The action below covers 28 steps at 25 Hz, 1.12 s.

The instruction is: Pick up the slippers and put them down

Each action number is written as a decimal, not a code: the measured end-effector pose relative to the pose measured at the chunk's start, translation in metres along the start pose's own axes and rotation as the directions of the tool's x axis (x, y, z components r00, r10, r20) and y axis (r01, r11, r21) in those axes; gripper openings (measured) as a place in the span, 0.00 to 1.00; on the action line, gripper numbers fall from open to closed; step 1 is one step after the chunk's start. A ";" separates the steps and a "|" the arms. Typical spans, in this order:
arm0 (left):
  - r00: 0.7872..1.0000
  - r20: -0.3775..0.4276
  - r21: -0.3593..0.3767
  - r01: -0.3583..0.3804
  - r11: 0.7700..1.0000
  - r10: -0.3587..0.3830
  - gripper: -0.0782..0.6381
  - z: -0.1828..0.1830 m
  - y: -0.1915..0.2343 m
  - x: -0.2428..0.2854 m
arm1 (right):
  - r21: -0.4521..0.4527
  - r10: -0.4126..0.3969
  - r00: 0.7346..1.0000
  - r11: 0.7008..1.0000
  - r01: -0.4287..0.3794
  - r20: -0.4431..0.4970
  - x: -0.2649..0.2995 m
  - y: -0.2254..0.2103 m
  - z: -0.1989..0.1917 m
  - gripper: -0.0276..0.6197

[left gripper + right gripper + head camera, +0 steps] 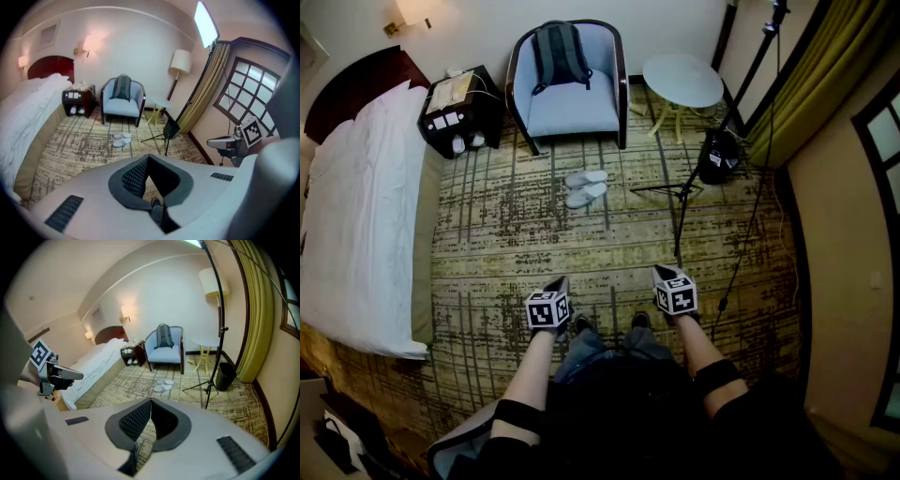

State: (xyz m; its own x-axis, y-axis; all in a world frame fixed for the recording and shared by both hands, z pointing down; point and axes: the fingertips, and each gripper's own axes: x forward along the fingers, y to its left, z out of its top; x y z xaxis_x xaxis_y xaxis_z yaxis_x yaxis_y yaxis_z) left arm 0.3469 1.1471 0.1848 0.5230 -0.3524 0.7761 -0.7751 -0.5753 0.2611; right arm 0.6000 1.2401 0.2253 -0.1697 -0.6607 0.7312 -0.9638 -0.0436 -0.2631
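A pair of white slippers (585,187) lies side by side on the patterned carpet in front of the blue armchair (570,84). They also show far off as the slippers (122,139) in the left gripper view and the slippers (163,385) in the right gripper view. My left gripper (549,305) and right gripper (674,290) are held at waist height, well short of the slippers, above my shoes. Both have their jaws shut with nothing between them, as the left gripper (149,165) and right gripper (151,409) views show.
A bed (356,216) with white covers runs along the left. A dark nightstand (457,111) stands beside the armchair, which holds a backpack (559,52). A tripod stand (689,192), a black bin (719,155), a round table (682,81) and a curtain (811,80) fill the right.
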 end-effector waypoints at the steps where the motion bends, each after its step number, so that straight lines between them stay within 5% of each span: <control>1: 0.999 0.035 0.017 0.015 1.000 -0.015 0.11 0.010 -0.003 -0.005 | -0.011 0.016 0.999 1.000 -0.016 0.037 -0.007 0.007 0.013 0.05; 9: 0.962 0.271 0.095 0.002 0.995 -0.028 0.11 0.068 -0.020 -0.072 | -0.043 0.128 0.951 0.992 -0.121 0.281 -0.061 0.052 0.100 0.09; 13: 0.930 0.367 0.112 -0.049 0.993 0.005 0.11 0.090 -0.020 -0.106 | -0.155 0.197 0.917 0.976 -0.151 0.348 -0.088 0.082 0.135 0.09; 19: 0.903 0.427 0.119 -0.098 0.988 0.038 0.11 0.106 -0.004 -0.135 | -0.342 0.315 0.877 0.920 -0.189 0.362 -0.097 0.142 0.171 0.09; 28: 0.877 0.470 0.109 -0.172 0.979 0.102 0.11 0.095 0.071 -0.158 | -0.426 0.405 0.860 0.868 -0.255 0.311 -0.054 0.235 0.185 0.09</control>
State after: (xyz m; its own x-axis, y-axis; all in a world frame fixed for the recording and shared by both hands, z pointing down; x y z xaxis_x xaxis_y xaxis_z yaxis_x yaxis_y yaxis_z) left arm 0.2432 1.0917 0.0259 0.5460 -0.7148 0.4370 -0.8105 -0.5827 0.0596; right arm 0.4211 1.1267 0.0074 -0.4723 -0.8187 0.3267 -0.8810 0.4499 -0.1464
